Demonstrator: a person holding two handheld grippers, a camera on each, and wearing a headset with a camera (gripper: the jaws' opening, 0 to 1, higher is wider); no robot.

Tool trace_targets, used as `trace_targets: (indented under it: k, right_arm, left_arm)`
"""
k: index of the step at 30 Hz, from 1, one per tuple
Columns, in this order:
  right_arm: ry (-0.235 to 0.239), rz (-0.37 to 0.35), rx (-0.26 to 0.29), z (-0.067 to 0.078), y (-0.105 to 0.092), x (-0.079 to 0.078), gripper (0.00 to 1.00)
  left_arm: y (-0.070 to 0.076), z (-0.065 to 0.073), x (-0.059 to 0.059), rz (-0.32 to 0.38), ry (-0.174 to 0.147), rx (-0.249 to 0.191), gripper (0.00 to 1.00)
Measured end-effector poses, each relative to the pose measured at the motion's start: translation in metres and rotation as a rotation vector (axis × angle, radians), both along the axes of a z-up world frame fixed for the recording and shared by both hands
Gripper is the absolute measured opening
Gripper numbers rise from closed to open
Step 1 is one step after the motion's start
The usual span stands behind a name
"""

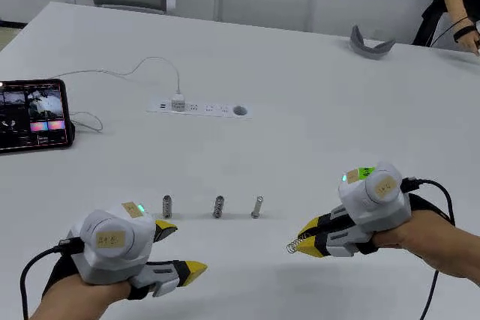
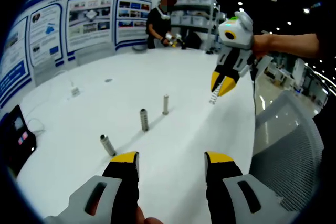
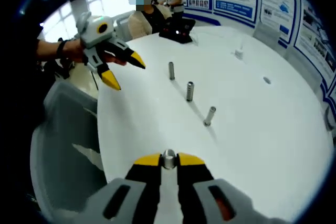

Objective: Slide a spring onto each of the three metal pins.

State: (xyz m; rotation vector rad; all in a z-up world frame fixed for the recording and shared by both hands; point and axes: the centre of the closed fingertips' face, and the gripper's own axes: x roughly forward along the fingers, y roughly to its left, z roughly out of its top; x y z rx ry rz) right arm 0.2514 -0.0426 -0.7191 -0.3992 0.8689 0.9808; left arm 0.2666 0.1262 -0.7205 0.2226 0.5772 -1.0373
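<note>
My right gripper pinches a spring at its tips, just above the bench near the front edge. My left gripper hangs with jaws spread. Between them three pins stand in a row. The left pin and middle pin seem to carry springs, though they're small. The right pin looks bare.

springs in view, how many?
3. One sits on the left pin, one on the middle pin, and one spring is clamped in the right gripper. The right pin is bare.
</note>
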Motion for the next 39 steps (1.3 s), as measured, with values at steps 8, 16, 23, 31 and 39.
trace_targets:
  k: [8,16,23,31,39]
  right_arm:
    - [-0.006,0.002,-0.014,0.000,0.000,0.014,0.12]
    - [-0.020,0.008,-0.035,0.002,-0.002,0.034,0.12]
    - [-0.032,0.000,-0.053,0.001,-0.001,0.052,0.12]
    - [-0.044,0.012,-0.058,0.001,0.006,0.071,0.12]
    - [-0.045,0.041,-0.076,0.002,0.011,0.088,0.12]
  left_arm:
    - [0.016,0.000,0.005,0.046,0.003,0.000,0.56]
    - [0.028,0.002,0.010,0.095,0.008,-0.014,0.60]
    - [0.042,-0.002,0.013,0.134,0.024,-0.006,0.65]
    - [0.053,-0.001,0.015,0.158,0.028,-0.006,0.67]
    - [0.060,-0.001,0.012,0.179,0.034,-0.009,0.68]
